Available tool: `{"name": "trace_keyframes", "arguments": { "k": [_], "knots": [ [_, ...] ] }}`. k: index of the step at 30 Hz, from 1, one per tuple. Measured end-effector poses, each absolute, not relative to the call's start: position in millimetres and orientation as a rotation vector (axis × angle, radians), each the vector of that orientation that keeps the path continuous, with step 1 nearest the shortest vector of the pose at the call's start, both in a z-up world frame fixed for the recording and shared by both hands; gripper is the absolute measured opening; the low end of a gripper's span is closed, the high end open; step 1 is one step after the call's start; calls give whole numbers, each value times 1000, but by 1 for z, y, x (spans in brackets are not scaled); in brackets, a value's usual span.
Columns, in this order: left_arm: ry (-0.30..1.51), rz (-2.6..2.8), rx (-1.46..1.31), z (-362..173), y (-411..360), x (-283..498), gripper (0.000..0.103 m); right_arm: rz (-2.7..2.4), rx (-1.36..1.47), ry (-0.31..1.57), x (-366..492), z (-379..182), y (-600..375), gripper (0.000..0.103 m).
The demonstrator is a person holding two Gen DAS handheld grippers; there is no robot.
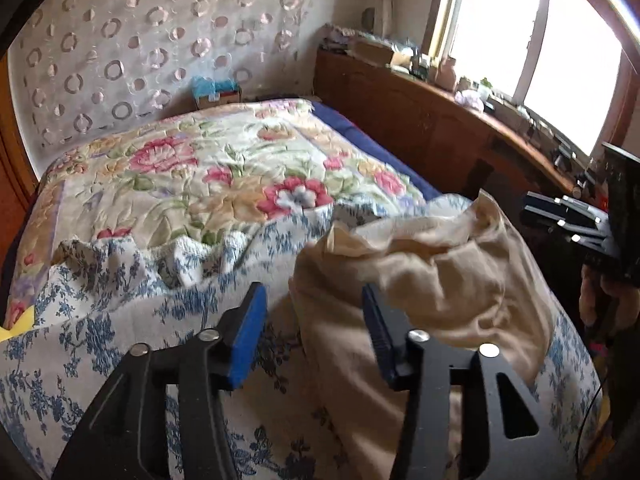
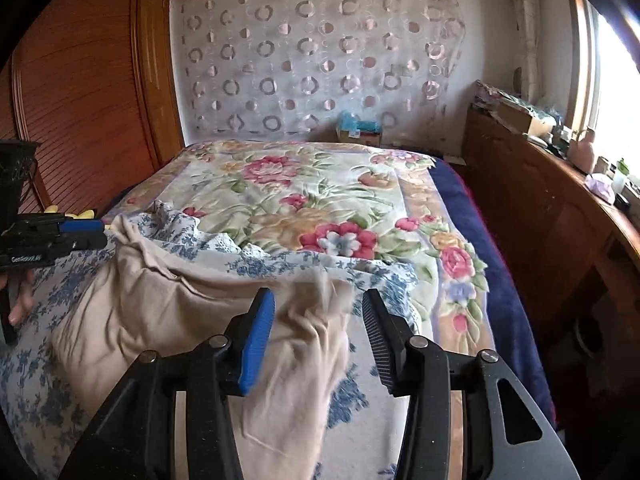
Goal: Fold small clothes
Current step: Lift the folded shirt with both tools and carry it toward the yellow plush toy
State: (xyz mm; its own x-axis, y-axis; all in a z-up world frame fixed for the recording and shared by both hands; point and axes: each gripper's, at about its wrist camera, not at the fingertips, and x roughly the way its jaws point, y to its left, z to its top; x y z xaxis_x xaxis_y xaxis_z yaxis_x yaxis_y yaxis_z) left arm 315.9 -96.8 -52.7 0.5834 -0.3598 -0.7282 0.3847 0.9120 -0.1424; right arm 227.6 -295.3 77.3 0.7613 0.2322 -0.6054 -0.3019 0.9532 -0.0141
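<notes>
A beige garment (image 2: 168,304) lies rumpled on a blue-print sheet (image 1: 120,320) over a floral quilt (image 2: 304,200) — window (image 1: 532,40) beside. Left gripper (image 1: 314,332) and right gripper (image 2: 318,338) both gape, gripping nothing.

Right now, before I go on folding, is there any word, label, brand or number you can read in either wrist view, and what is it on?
"GenRobot.AI", white print on the black body of the left gripper, small; the last letters are uncertain.
Label on the cardboard box at the head of the bed: too small to read.
Boxes and bottles on the wooden ledge by the window: too blurred to read.
Nothing else carries text.
</notes>
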Motion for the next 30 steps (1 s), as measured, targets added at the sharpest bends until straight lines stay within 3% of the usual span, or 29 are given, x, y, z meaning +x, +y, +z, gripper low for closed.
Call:
{"name": "trace_keyframes", "arguments": {
  "k": [12, 15, 17, 26, 29, 30],
  "knots": [
    [927, -433, 53, -84, -105, 336, 60, 385, 47, 742, 257, 53, -301, 46],
    [917, -429, 46, -83, -104, 336, 60, 435, 66, 756, 266, 56, -305, 5],
    [910, -419, 41, -80, -102, 336, 60, 478, 76, 733, 266, 59, -306, 1],
    [911, -375, 26, -81, -93, 339, 60, 178, -23, 685, 256, 71, -327, 2],
    [920, -393, 7, -83, -95, 341, 60, 172, -6, 699, 250, 75, -331, 18],
    [924, -404, 5, -84, -96, 341, 60, 183, -3, 710, 247, 75, -330, 38]
  ]
}}
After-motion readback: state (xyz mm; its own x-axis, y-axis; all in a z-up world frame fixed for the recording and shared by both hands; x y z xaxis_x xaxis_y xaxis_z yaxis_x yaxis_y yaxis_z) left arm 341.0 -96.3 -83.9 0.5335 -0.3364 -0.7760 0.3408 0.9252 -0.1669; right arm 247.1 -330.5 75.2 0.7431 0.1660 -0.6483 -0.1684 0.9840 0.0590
